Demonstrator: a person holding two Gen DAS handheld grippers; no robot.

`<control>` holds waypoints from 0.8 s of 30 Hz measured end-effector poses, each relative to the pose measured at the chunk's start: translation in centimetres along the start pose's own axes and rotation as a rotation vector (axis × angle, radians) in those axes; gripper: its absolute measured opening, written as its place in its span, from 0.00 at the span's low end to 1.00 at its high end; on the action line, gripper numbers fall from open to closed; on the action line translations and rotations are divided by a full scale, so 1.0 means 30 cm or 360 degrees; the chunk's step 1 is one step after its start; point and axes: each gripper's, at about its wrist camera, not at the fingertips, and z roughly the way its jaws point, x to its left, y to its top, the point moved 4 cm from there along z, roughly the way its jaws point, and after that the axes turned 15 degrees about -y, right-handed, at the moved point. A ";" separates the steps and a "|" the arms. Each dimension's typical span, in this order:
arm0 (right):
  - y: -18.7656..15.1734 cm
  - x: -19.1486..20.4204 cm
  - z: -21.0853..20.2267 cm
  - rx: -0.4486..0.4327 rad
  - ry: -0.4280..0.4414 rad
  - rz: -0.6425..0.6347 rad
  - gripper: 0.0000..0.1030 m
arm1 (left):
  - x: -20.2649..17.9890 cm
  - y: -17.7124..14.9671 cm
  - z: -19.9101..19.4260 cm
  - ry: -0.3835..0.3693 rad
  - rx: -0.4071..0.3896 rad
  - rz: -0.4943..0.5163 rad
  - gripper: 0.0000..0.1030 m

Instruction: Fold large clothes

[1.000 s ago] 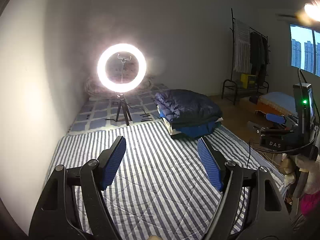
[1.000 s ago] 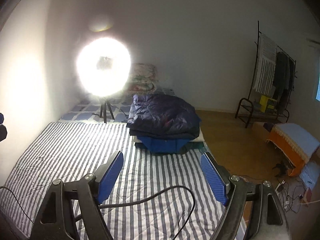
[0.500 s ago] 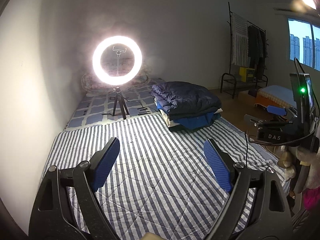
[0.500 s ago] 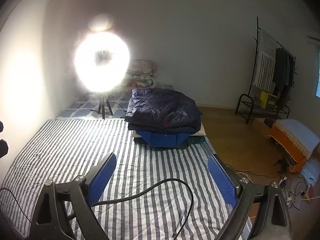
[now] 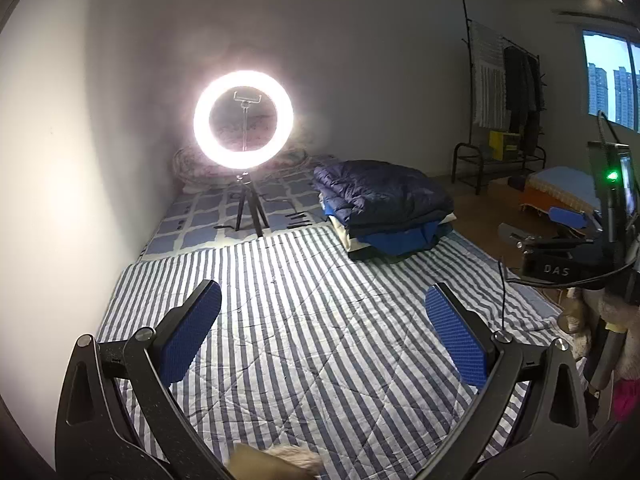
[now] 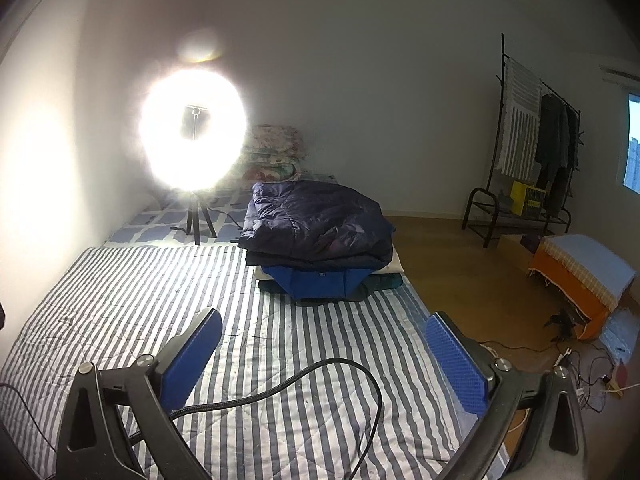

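A stack of folded clothes, a dark navy puffer jacket (image 5: 384,196) on top of blue and white garments, lies at the far right of the striped quilt (image 5: 300,320). It also shows in the right wrist view (image 6: 316,224) on the quilt (image 6: 120,292). My left gripper (image 5: 322,308) is open and empty, held above the quilt, well short of the stack. My right gripper (image 6: 322,334) is open and empty above the quilt's right part. A tan furry bit (image 5: 276,464) shows at the bottom edge of the left wrist view.
A lit ring light on a tripod (image 5: 244,124) stands behind the quilt by the wall. A clothes rack (image 6: 532,148) and an orange-and-blue stool (image 6: 580,276) stand on the wooden floor at right. A black cable (image 6: 320,384) loops across the right gripper's view. The right gripper's body (image 5: 568,248) shows at right.
Both grippers have opened wider and pulled back and up a little; the clothes stack lies still.
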 end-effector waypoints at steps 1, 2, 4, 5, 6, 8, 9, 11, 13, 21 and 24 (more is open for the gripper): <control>0.001 -0.001 -0.001 -0.0004 0.0000 0.0008 1.00 | -0.001 -0.002 0.000 0.0000 0.0000 -0.0004 1.00; 0.002 -0.002 -0.002 -0.0006 0.0000 0.0010 1.00 | 0.001 -0.002 0.001 -0.0002 0.0000 -0.0008 1.00; 0.002 -0.002 0.001 -0.0010 -0.0006 0.0012 1.00 | 0.001 -0.003 0.001 -0.0008 -0.0002 -0.0013 1.00; 0.002 -0.002 0.002 -0.0010 -0.0006 0.0013 1.00 | -0.001 -0.003 0.002 -0.0006 -0.0002 -0.0010 1.00; 0.001 -0.002 0.005 -0.0008 -0.0005 0.0016 1.00 | -0.005 -0.004 0.003 -0.0003 -0.0003 -0.0004 1.00; -0.002 -0.002 0.008 -0.0002 -0.0006 0.0019 1.00 | -0.008 -0.007 0.004 0.0000 -0.0001 0.0004 1.00; -0.004 -0.001 0.010 0.0002 -0.0008 0.0018 1.00 | -0.009 -0.008 0.006 -0.0001 0.0003 0.0008 1.00; -0.007 -0.003 0.011 0.0004 -0.0010 0.0017 1.00 | -0.011 -0.009 0.008 -0.0001 0.0004 0.0015 1.00; -0.008 -0.005 0.010 0.0004 -0.0012 0.0020 1.00 | -0.013 -0.008 0.009 0.0002 0.0004 0.0013 1.00; -0.010 -0.016 0.015 0.0010 -0.0021 0.0046 1.00 | -0.014 -0.009 0.008 -0.0002 0.0003 0.0014 1.00; -0.013 -0.016 0.014 0.0011 -0.0022 0.0041 1.00 | -0.015 -0.008 0.008 -0.0003 0.0003 0.0015 1.00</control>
